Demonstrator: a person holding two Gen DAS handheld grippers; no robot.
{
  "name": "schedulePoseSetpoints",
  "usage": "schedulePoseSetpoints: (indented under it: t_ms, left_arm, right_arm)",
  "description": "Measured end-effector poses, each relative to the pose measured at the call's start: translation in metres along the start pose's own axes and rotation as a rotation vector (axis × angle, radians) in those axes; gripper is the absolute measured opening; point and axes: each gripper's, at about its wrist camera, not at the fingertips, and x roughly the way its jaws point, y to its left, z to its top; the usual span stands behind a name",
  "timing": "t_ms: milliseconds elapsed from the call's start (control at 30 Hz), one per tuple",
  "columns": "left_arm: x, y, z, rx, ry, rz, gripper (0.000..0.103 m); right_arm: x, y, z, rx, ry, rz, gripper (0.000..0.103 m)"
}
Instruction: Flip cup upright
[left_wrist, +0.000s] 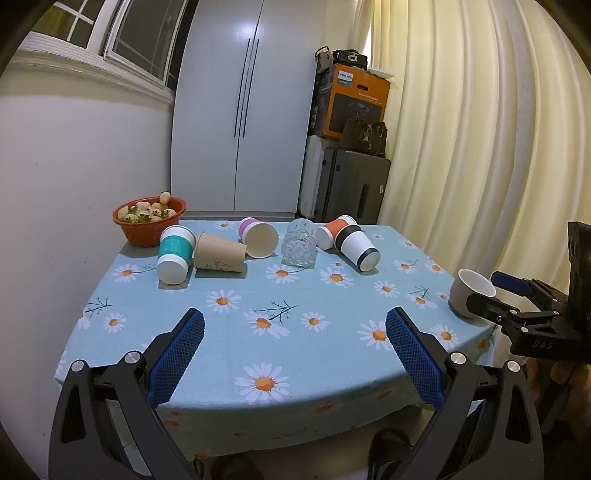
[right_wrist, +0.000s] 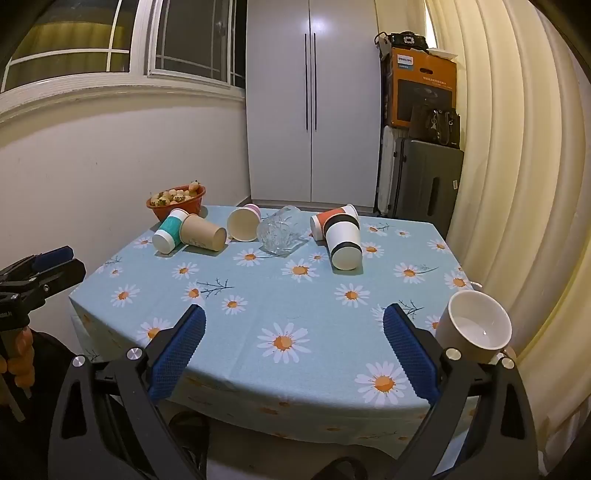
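Nothing is grasped yet, so this reads as the approach stage, with a cup still to be chosen. The left gripper hangs over the near edge of the table with its blue fingers spread wide and empty; the right gripper likewise stands wide open with nothing between its fingers. A row of tipped cups lies across the far side of the table, toward 12 o'clock in both views: a teal cup, a brown paper cup, a pink cup, a clear glass, an orange cup and a black-banded cup. The black-banded cup lies on its side with its long axis running from far to near and one flat end facing the camera at about 6 o'clock; whether that end is the mouth or the base is hard to tell at this range. A grey mug at about 3 o'clock, near the table's right edge and just beside the right gripper, appears already upright, mouth up. The next move probably calls for reaching forward to a lying cup, closing across its side wall, then rotating it until its axis is vertical. A red bowl sits at 11 o'clock.
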Motion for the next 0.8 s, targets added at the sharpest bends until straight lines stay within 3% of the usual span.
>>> schedulePoseSetpoints:
  t_ms: [800]
  left_arm:
    - [-0.0024,-0.0008,-0.0015,0.008,0.006,0.001,0.096]
  right_arm:
    - [0.005,0.0064,-0.0034,-0.044,-0.001,-0.01,0.096]
